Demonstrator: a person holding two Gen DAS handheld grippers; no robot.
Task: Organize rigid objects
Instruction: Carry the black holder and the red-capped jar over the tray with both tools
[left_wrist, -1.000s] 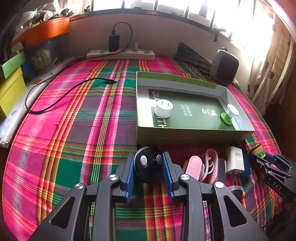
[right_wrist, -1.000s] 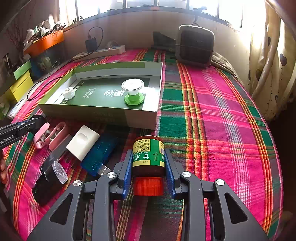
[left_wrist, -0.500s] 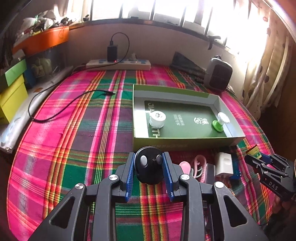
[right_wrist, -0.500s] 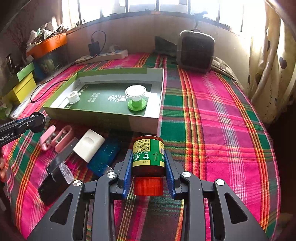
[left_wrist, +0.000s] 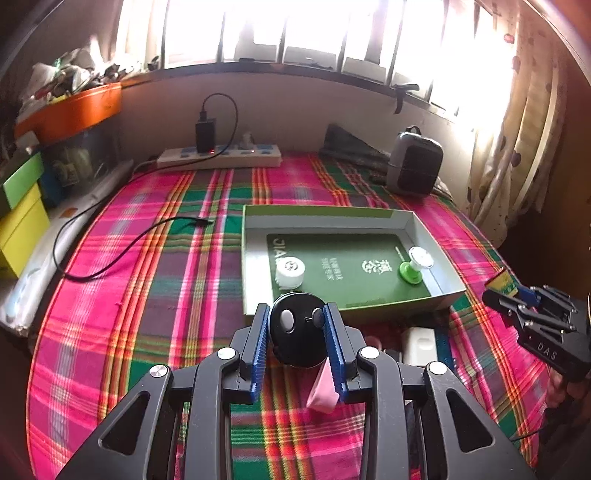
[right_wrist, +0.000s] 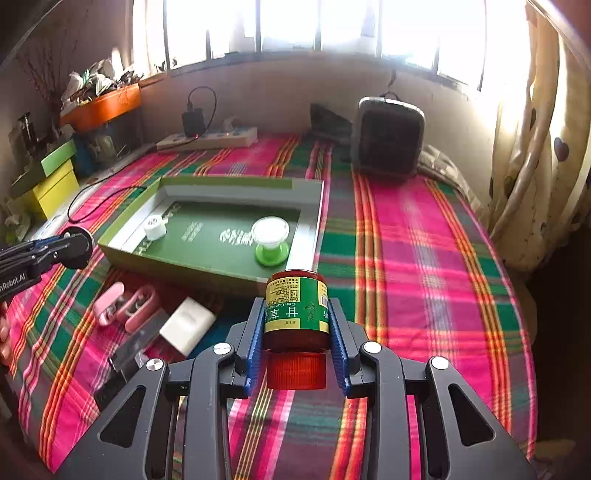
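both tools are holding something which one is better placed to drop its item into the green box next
Probably left. The left tool holds the black round device right at the green box near wall; the right tool, gripping the red-capped bottle, sits off its corner.

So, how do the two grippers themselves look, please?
Both look alike. The left gripper and the right gripper have matte black angular linkages with triangular cut-outs, silver round bolts, and ribbed blue pads on the fingers. White lettering marks their sides. No cables or sleeves show.

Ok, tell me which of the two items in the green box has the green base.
The one at the box's right end: a white-topped piece on a round green base. The other, a small white cylinder at the left end, shows no green.
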